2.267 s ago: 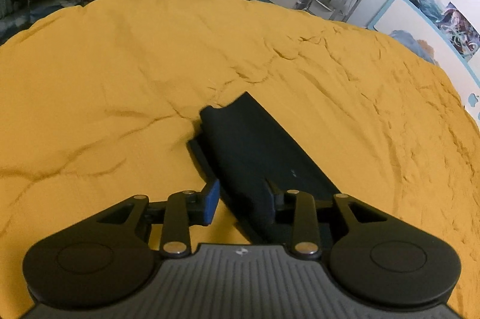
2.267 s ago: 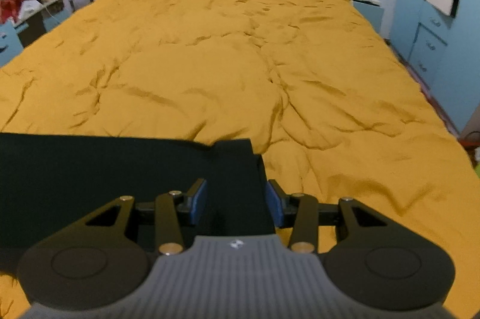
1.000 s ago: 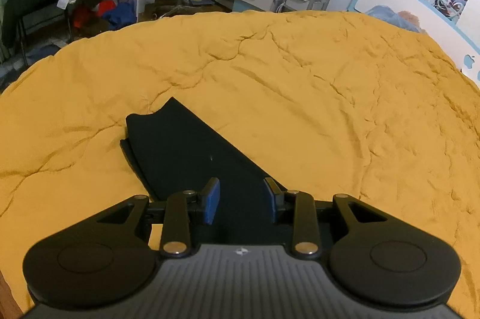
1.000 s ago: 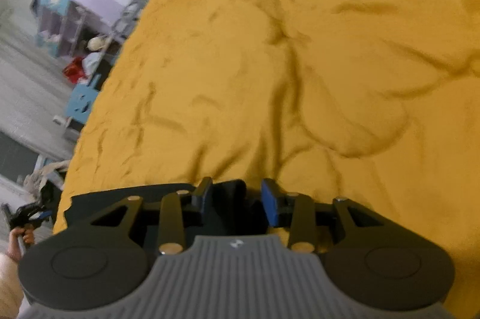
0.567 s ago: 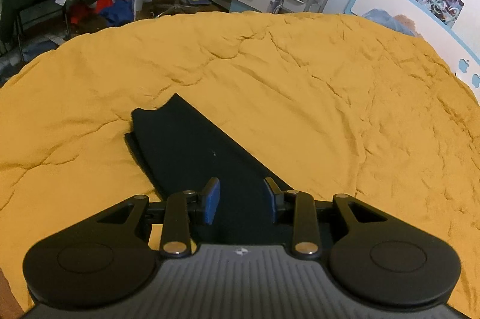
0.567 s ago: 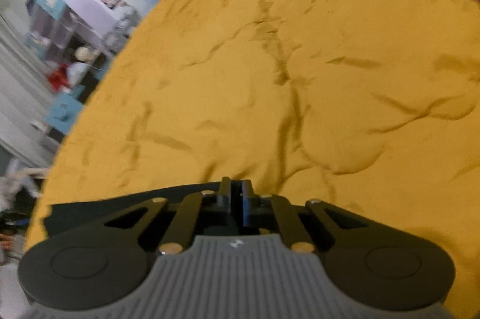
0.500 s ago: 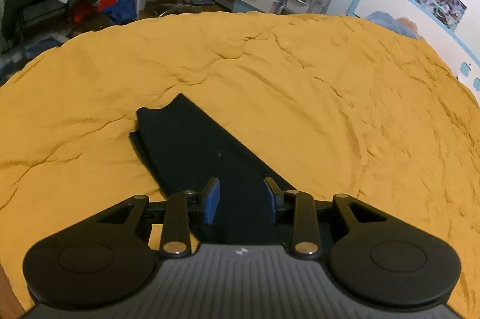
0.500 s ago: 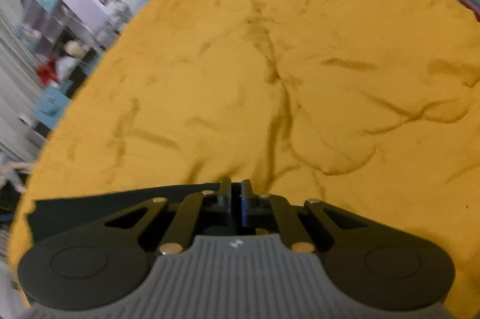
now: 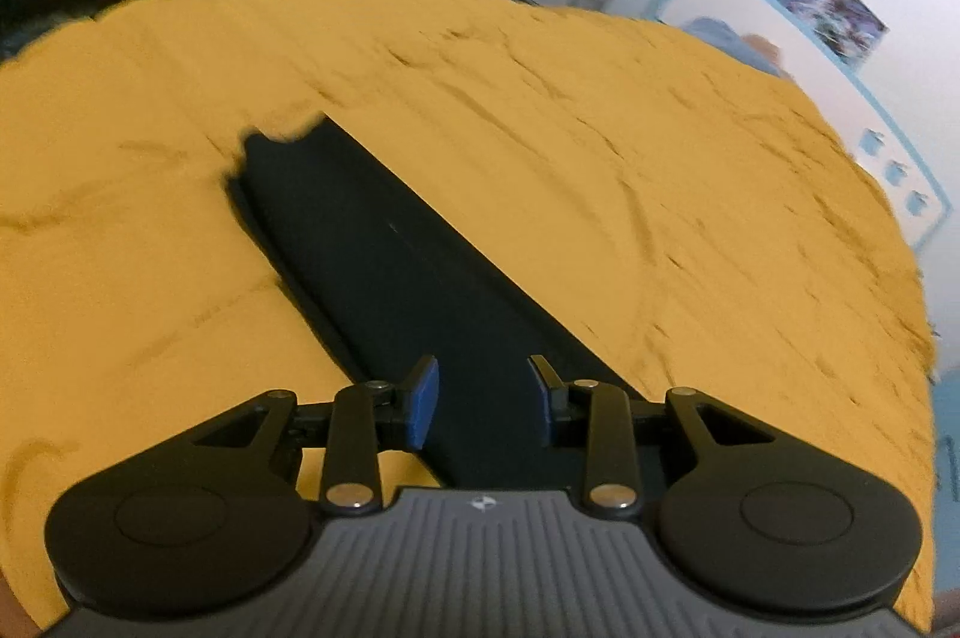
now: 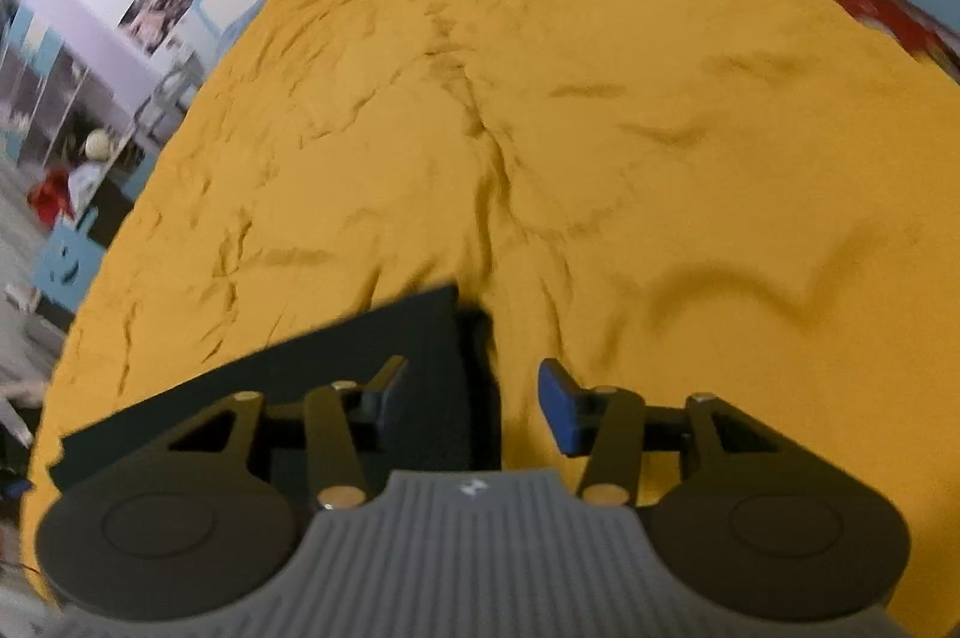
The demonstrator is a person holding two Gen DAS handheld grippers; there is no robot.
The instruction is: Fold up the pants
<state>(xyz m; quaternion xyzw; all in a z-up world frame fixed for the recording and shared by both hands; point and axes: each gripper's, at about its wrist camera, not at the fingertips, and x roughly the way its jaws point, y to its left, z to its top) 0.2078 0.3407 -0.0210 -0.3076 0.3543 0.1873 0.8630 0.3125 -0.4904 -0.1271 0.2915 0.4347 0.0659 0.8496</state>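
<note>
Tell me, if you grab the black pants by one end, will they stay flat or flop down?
The black pants would probably flop: they lie flat and thin on the yellow blanket, like soft cloth. The folded layers might slide apart, since their edges already look slightly offset. They seem light, barely denting the blanket.

Open yellow bedspread (image 10: 600,98) around dark pants (image 9: 384,266)

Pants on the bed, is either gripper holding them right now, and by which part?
Nothing is held. The dark pants lie flat on the yellow bedcover; both the left gripper and right gripper are open above them.
</note>
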